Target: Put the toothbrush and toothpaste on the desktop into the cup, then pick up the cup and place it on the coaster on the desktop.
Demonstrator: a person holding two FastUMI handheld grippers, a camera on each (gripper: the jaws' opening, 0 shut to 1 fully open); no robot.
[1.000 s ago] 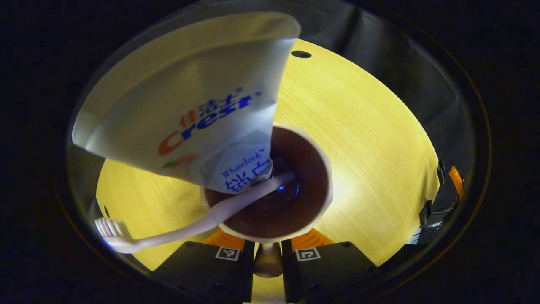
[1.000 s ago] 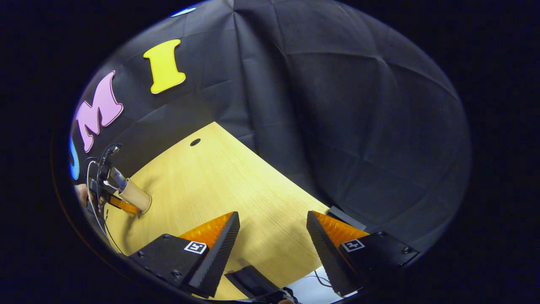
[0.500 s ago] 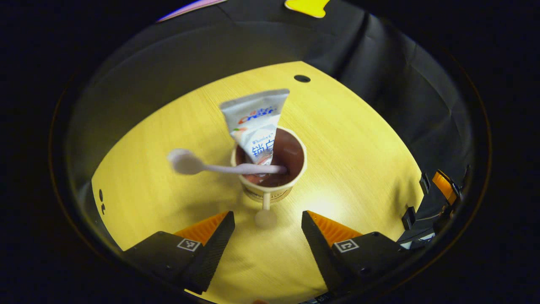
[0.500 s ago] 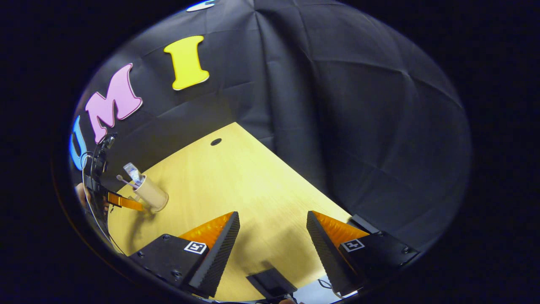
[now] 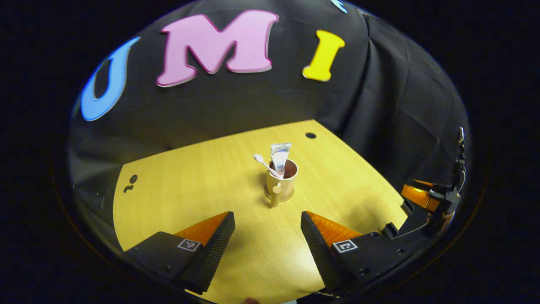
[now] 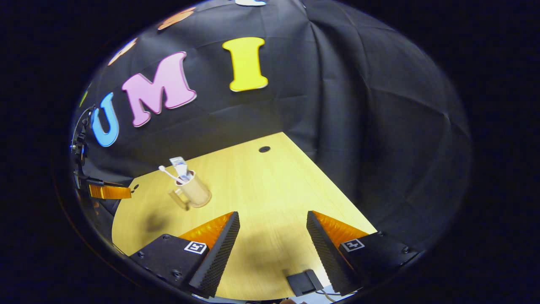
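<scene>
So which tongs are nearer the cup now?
Left. The left tongs sit open just short of the cup; the right tongs are open, farther off to its side.

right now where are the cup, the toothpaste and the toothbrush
cup (image 5: pixel 282 185), left gripper view, on its outer wall
toothpaste (image 5: pixel 279 155), left gripper view, on the tube's upper half above the rim
toothbrush (image 5: pixel 258 158), left gripper view, on the end sticking out to the left
</scene>
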